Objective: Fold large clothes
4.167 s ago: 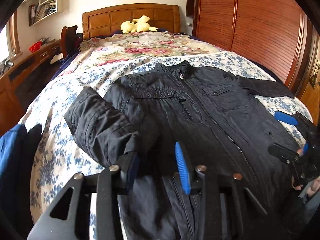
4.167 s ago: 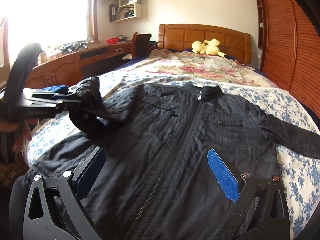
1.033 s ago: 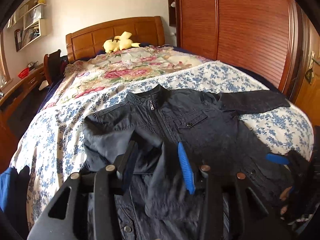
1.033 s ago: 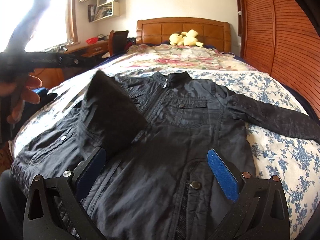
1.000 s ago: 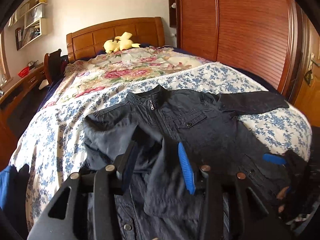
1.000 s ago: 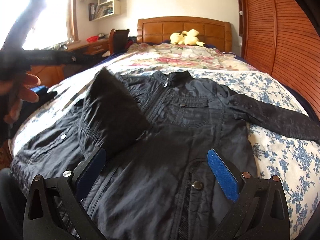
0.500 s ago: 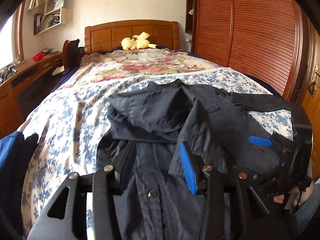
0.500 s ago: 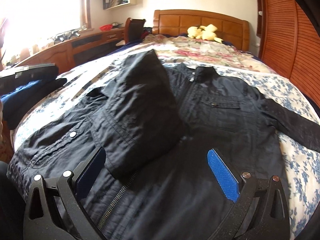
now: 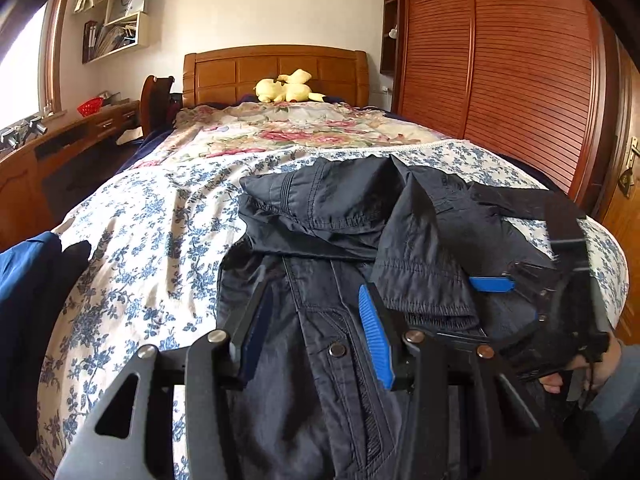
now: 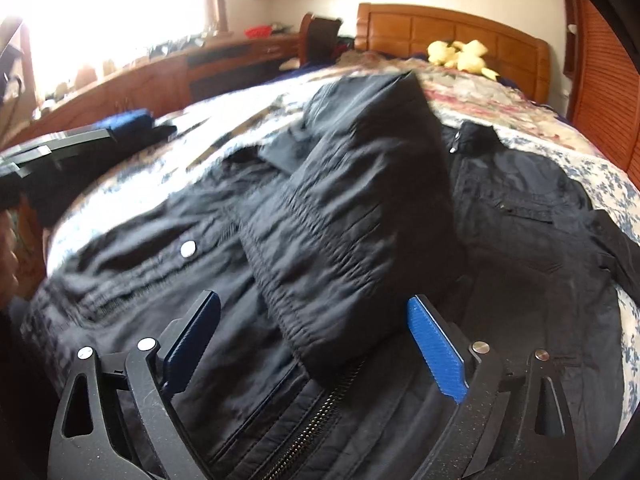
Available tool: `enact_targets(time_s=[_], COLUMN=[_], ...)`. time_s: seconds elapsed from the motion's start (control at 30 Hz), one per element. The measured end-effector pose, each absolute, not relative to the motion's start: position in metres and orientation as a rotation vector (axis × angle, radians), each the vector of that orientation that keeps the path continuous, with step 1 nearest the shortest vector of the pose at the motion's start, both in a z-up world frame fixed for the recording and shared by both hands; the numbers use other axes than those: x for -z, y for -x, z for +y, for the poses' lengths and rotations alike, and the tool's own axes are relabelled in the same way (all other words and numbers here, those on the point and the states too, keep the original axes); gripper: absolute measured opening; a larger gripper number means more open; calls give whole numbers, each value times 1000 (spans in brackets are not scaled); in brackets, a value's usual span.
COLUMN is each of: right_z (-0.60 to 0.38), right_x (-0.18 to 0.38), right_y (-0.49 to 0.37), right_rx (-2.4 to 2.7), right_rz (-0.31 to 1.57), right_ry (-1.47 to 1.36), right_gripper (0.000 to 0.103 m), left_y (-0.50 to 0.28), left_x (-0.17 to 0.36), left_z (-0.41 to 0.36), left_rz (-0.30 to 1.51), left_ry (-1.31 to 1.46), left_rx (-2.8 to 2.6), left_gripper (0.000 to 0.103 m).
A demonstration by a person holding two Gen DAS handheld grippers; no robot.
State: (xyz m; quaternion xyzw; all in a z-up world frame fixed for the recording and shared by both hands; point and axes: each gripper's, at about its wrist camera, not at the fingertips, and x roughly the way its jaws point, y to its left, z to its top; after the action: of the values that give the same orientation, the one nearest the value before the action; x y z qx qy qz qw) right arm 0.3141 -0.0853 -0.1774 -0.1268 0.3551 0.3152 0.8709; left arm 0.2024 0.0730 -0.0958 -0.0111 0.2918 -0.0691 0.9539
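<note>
- The black jacket lies front-up on the bed, collar toward the headboard, hem toward the person.
- One sleeve is folded in across the chest, its ribbed cuff lying near the zip; the other sleeve stretches out sideways toward the wardrobe.
- The step in hand, as I judge it, is the sleeve fold: one side is done, the other not yet.
- Left gripper: fingers partly spread over the jacket front by the snap buttons. Dark cloth shows in the gap, but it looks to be the jacket lying beneath, not a pinch; I read it as holding nothing.
- Right gripper: fingers spread wide, and they have just been closing a little. The folded cuff lies between the blue pads, yet neither pad presses on it.
- In the left wrist view the right gripper sits low at the right edge, with the person's hand on its handle, above the jacket's right half.
- Next move, in my judgement: the right gripper should reach out to the stretched sleeve, pinch it near the cuff, and carry it back over the chest onto the first sleeve.
- The fabric is thin and creased, so a shallow pinch could slip; a firm bite on the thicker cuff hem would serve better.
- A yellow plush toy sits far off by the headboard, well out of the way.
</note>
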Motion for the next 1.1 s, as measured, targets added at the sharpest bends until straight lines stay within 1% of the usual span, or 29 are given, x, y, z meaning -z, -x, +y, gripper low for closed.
enact_targets(time_s=[0.07,0.2,0.23,0.33,0.37,0.4,0.43,0.47,0.5,0.53,0.6,0.77,1.1], right_z=[-82,-83,-84,-86,-87,-87,-88,-90,-93,-94,-99,-112,-140], right_x=[185,190,190,191,191,190,190,189,188,186,182,165,109], right_y=[-318,-321,-322,-326,-327,-328,-329,-329,-330,-331,-333,-326,-289], right_rx=[-638,-589,-581,-552,-549,-545,-529,-512,-513,-514,-519,-547,-610], right_rz=[776,784,785,786,788,788,785,776,772,770,756,693,579], right_ry=[288,303,306,303,299,299,305,311,300,290,261,198,108], right_gripper=[92,88,86,67,58,51,40,32,30,25,10,6,3], left_y=[-201,-199,-199,-198,-199,-199,-199,-199,-199,-199,-199,-202,-204], left_x=[96,98,99,102,103,104,105,106,106,106,106,107,106], left_z=[74,78,79,80,80,80,79,78,77,76,73,67,54], left_rz=[593,599,602,611,614,619,621,622,622,622,621,627,622], left_ry=[19,33,36,42,42,40,38,37,36,36,34,25,12], left_rx=[141,143,140,135,133,133,134,134,136,138,141,148,173], left_gripper=[43,43,43,43,43,43,43,43,43,43,43,43,43])
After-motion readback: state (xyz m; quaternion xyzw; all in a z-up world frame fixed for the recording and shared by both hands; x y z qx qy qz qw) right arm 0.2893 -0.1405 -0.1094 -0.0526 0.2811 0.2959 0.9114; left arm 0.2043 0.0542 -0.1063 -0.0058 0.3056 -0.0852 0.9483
